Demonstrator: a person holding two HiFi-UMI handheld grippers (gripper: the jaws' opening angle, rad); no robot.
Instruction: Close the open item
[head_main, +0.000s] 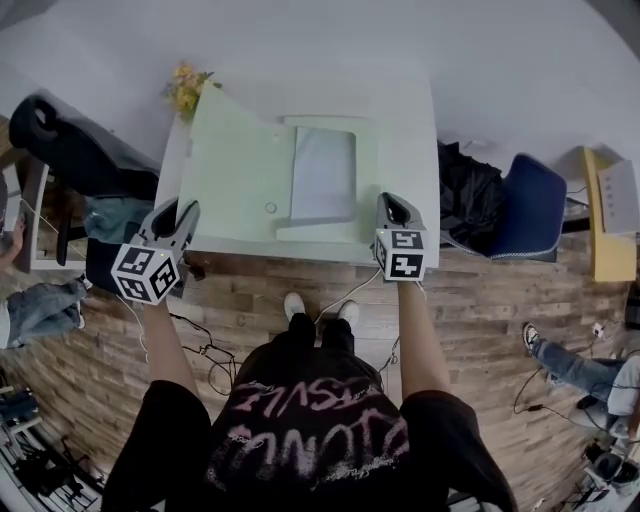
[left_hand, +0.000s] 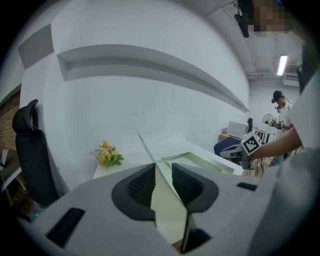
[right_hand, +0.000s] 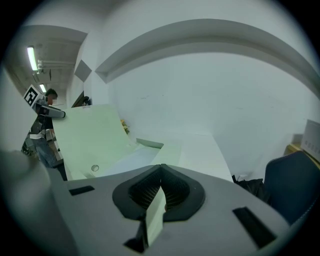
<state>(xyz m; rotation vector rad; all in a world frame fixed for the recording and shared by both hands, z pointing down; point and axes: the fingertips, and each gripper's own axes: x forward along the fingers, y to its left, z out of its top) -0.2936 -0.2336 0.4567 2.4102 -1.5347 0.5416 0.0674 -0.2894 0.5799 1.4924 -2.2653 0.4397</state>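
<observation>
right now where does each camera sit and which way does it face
Head view: on the person's head, looking down at the white table and open green folder; forearms, torso, shoes, left gripper and right gripper show.
Left gripper view: rides the left gripper, looking along jaws closed on the folder's raised cover toward the wall; the other forearm shows at right.
Right gripper view: rides the right gripper, jaws closed on the folder's near edge, facing the wall; left gripper far left.
Shared: both gripper views catch the yellow flowers.

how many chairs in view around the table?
2: a black office chair at the table's left end; a blue chair at its right end, dark cloth draped on it. Others may sit out of frame.
</observation>
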